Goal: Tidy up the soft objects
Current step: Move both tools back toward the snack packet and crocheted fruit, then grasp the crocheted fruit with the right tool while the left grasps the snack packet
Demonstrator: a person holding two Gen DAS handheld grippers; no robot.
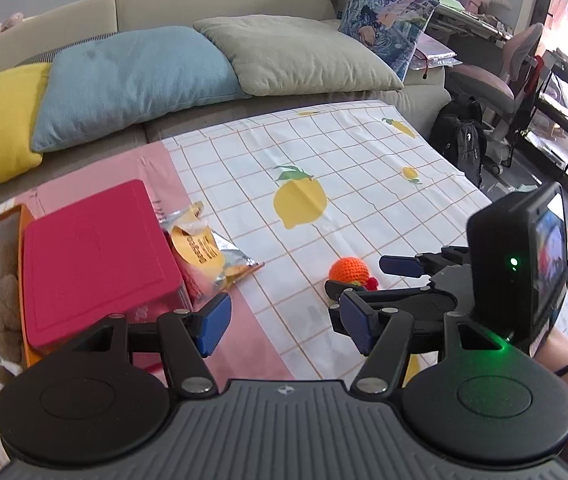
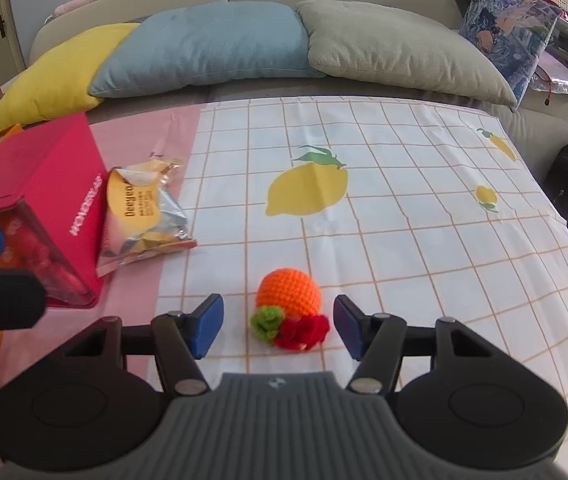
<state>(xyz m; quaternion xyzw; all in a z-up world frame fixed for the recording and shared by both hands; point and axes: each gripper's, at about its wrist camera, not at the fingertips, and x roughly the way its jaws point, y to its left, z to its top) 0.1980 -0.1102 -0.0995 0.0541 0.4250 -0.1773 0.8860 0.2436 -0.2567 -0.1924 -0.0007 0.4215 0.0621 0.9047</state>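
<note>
Cloth (image 2: 423, 208): white, orange grid, lemon prints, pink strip at its left
Box (image 2: 40, 184): red lid, clear side, at the cloth's left
Snack bag (image 2: 144, 216): leaning against the box
Backpack (image 1: 461, 140): black, on the floor beside a pink chair (image 1: 495, 80)

Crocheted ball (image 2: 288, 291) on cloth (image 2: 403, 208), snack bag (image 2: 140, 216) left, box (image 2: 44, 196) beyond
</note>
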